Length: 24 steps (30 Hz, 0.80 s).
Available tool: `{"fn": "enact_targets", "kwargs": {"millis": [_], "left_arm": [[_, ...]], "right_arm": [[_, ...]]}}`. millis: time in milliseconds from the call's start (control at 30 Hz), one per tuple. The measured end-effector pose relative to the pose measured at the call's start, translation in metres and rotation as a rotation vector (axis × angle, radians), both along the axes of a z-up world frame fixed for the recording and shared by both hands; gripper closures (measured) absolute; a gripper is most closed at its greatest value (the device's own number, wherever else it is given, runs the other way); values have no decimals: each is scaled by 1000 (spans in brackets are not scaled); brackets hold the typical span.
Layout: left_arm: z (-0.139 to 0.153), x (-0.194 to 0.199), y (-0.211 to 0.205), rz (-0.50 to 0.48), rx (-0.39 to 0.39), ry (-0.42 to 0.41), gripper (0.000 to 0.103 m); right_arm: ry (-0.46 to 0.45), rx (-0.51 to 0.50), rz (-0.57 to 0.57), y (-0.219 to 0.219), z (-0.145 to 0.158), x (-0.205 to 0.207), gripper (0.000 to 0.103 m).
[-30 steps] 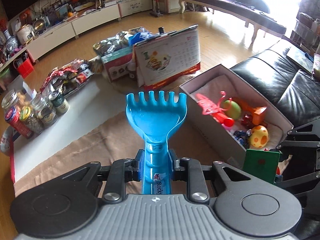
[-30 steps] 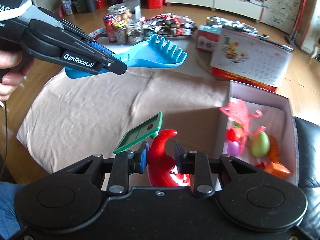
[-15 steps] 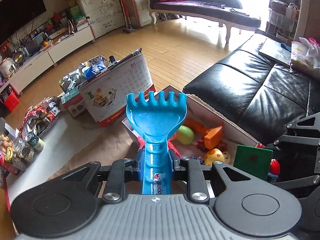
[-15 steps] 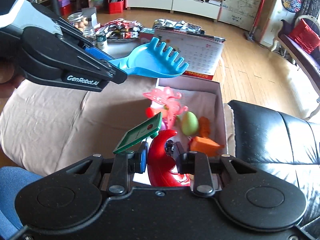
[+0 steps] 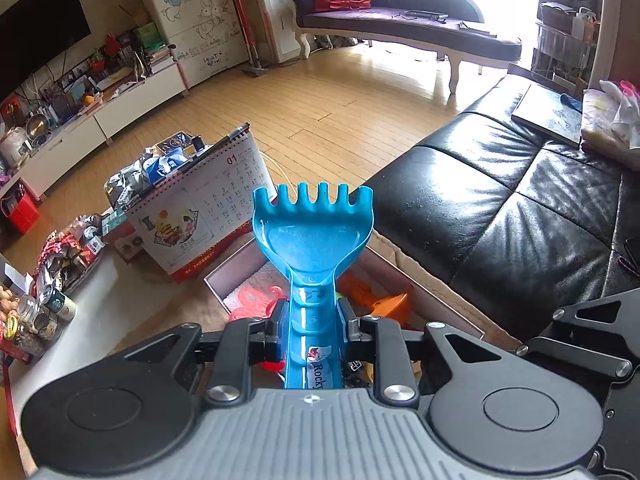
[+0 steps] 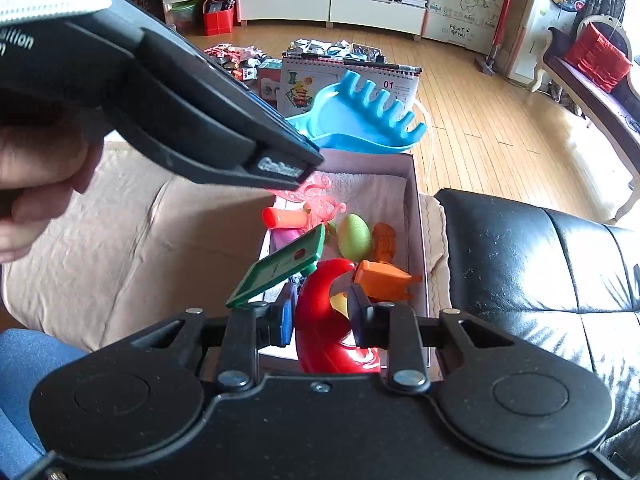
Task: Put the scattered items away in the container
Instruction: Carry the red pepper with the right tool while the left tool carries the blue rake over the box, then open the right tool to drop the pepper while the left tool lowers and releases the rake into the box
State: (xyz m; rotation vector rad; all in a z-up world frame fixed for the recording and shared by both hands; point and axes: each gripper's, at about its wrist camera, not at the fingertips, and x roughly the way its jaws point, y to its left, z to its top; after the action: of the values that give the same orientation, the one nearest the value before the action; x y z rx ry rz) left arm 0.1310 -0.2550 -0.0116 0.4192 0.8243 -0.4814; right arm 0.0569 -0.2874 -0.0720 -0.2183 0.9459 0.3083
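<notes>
My left gripper is shut on the handle of a blue toy rake and holds it above the open cardboard box. The rake also shows in the right wrist view, over the far end of the box. My right gripper is shut on a red curved toy with a green flat plate fixed to it, held over the near end of the box. The box holds a pink toy, a green egg, orange pieces and other toys.
A beige cloth covers the surface left of the box. A desk calendar stands behind the box. Jars and snack packets crowd the far left. A black leather sofa lies right of the box.
Both grippers have moved right, toward the sofa, carrying their toys. The rake and the red toy now hang over the box instead of over the cloth.
</notes>
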Motion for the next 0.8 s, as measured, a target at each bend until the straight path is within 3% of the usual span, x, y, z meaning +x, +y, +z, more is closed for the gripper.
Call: {"fn": "enact_targets", "kwargs": {"millis": [467, 800], "left_arm": [[-64, -7, -1, 1, 15, 114, 79], [-54, -38, 31, -37, 20, 93, 79]], "right_arm": [[76, -12, 19, -10, -21, 3, 74], [109, -11, 2, -17, -29, 3, 74]]}}
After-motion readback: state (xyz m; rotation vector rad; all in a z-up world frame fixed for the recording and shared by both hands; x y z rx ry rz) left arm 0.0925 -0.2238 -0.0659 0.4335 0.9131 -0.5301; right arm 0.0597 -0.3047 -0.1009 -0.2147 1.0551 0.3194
